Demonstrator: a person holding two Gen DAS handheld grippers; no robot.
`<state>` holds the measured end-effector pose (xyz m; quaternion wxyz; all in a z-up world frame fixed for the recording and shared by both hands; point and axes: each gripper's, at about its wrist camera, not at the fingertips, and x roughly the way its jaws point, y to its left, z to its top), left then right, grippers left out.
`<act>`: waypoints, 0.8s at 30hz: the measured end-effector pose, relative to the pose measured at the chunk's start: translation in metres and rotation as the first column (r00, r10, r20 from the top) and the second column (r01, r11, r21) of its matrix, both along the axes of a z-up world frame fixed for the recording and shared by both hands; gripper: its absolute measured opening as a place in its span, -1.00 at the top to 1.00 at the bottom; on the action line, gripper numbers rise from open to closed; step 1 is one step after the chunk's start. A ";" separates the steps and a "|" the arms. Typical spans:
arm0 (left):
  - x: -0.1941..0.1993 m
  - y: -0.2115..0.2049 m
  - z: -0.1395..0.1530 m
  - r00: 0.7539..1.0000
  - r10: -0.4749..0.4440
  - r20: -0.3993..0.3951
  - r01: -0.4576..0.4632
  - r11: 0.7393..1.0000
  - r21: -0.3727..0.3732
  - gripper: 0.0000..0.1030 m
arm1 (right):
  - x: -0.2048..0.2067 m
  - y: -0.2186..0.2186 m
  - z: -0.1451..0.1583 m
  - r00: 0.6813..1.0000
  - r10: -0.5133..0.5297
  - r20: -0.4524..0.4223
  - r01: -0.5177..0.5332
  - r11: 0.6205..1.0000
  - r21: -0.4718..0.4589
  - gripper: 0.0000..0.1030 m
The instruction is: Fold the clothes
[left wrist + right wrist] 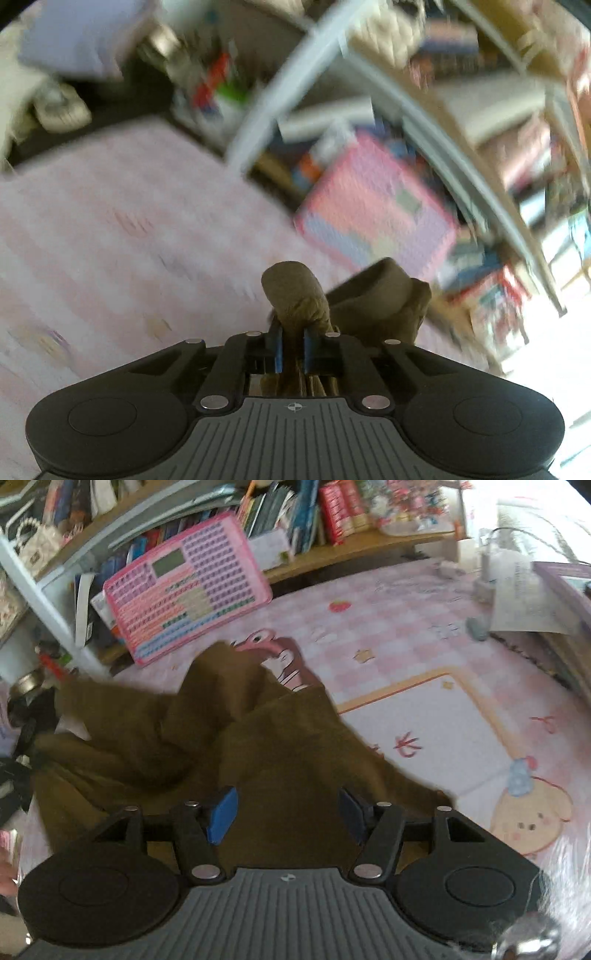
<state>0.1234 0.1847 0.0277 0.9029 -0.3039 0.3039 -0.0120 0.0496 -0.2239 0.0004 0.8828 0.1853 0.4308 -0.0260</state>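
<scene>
An olive-brown garment [258, 746] lies crumpled on the pink patterned table cover [424, 635], spread from the left toward the middle. My right gripper [288, 816] is open, its blue pads [221, 814] apart just above the near part of the cloth, holding nothing. In the left wrist view, my left gripper [293, 345] is shut on a bunched fold of the same brown garment [295, 291], lifted above the pink cover [110, 229]; the view is blurred by motion.
A pink keyboard toy [184, 587] leans against the bookshelf [332, 550] at the table's back edge; it also shows in the left wrist view [373, 206]. Stacked books and papers [535, 602] sit at the right. Dark clutter [18, 738] lies at the left.
</scene>
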 end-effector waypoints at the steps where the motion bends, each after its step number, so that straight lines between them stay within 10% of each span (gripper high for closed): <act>1: -0.006 0.011 0.005 0.999 0.028 0.018 -0.028 0.999 0.016 0.83 | 0.004 0.005 -0.001 1.000 0.016 -0.001 -0.016 1.000 -0.011 -0.15; 6: -0.051 0.052 -0.009 0.990 0.138 -0.041 -0.134 0.987 0.089 0.83 | 0.033 0.032 -0.001 0.985 0.172 0.026 -0.170 0.984 -0.051 -0.15; 12: -0.098 0.085 -0.043 0.958 0.254 -0.134 -0.248 0.967 0.062 0.83 | 0.085 0.093 -0.001 0.864 0.503 0.003 -0.494 0.849 -0.187 -0.15; 18: -0.105 0.100 -0.053 0.944 0.290 -0.157 -0.291 0.956 0.017 0.83 | 0.139 0.124 -0.022 0.829 0.552 -0.085 -0.558 0.815 -0.157 -0.09; 21: -0.109 0.105 -0.050 0.941 0.306 -0.146 -0.308 0.951 0.007 0.83 | 0.140 0.125 -0.023 0.813 0.578 -0.077 -0.583 0.809 -0.080 0.86; 24: -0.116 0.110 -0.032 0.934 0.348 -0.081 -0.350 0.937 -0.008 0.83 | 0.122 0.123 -0.007 0.798 0.603 -0.005 -0.602 0.797 -0.050 0.89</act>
